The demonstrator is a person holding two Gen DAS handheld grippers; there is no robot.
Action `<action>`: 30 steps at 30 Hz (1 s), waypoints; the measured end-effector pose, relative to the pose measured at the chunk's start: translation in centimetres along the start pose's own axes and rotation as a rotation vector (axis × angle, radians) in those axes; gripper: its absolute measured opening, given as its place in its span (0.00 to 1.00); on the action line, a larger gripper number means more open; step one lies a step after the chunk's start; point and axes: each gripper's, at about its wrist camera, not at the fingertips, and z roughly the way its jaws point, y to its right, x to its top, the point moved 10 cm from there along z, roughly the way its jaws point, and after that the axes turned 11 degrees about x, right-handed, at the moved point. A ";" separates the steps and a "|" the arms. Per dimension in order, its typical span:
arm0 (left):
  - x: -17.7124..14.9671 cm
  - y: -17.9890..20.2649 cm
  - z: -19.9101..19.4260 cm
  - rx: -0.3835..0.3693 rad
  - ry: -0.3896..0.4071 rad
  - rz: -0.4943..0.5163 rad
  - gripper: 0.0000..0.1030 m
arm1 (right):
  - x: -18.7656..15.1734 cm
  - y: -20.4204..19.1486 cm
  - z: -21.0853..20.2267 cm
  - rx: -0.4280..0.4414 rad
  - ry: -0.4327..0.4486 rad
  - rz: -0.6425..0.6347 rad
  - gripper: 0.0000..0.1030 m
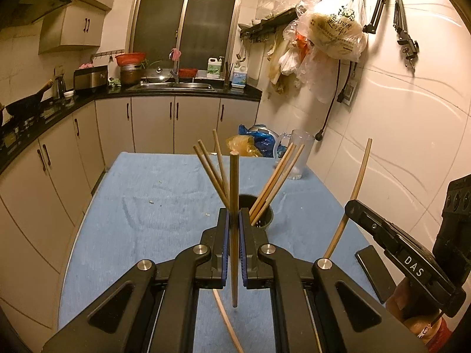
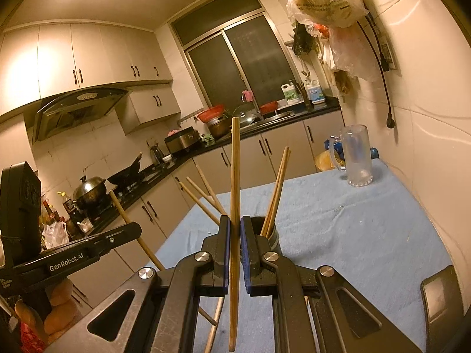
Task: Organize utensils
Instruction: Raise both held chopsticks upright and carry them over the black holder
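Note:
My left gripper (image 1: 234, 214) is shut on a brown chopstick (image 1: 234, 176) that stands upright, its lower end hanging above the blue cloth (image 1: 141, 206). Just behind it is a black holder cup (image 1: 263, 216) with several chopsticks fanning out. At the right, my right gripper (image 1: 349, 206) holds a pale chopstick (image 1: 359, 182). In the right wrist view, my right gripper (image 2: 235, 223) is shut on a near-upright chopstick (image 2: 235, 161), with the cup (image 2: 272, 235) just behind it on the right. My left gripper (image 2: 137, 229) shows at the left with its chopstick (image 2: 120, 209).
A loose chopstick (image 1: 226, 320) lies on the cloth under the left gripper. A clear glass mug (image 2: 354, 158) stands at the table's far right by the tiled wall. A dark flat phone-like slab (image 2: 438, 297) lies near the right edge. Kitchen cabinets run along the left.

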 end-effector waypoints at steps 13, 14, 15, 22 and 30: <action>2.8 0.7 -0.5 -0.003 0.044 0.014 0.06 | 2.8 0.6 0.4 -0.011 0.039 0.003 0.07; 3.0 0.8 -0.6 -0.004 0.049 0.016 0.06 | 3.1 0.7 0.4 -0.013 0.044 0.004 0.07; 3.3 0.8 -0.7 -0.003 0.054 0.019 0.06 | 3.2 0.8 0.4 -0.015 0.048 0.004 0.07; 5.4 1.3 -1.3 -0.012 0.090 0.028 0.06 | 5.2 1.3 0.7 -0.029 0.081 0.013 0.07; 8.2 1.9 -1.2 -0.021 0.124 0.025 0.06 | 7.5 1.7 1.9 -0.050 0.111 -0.001 0.07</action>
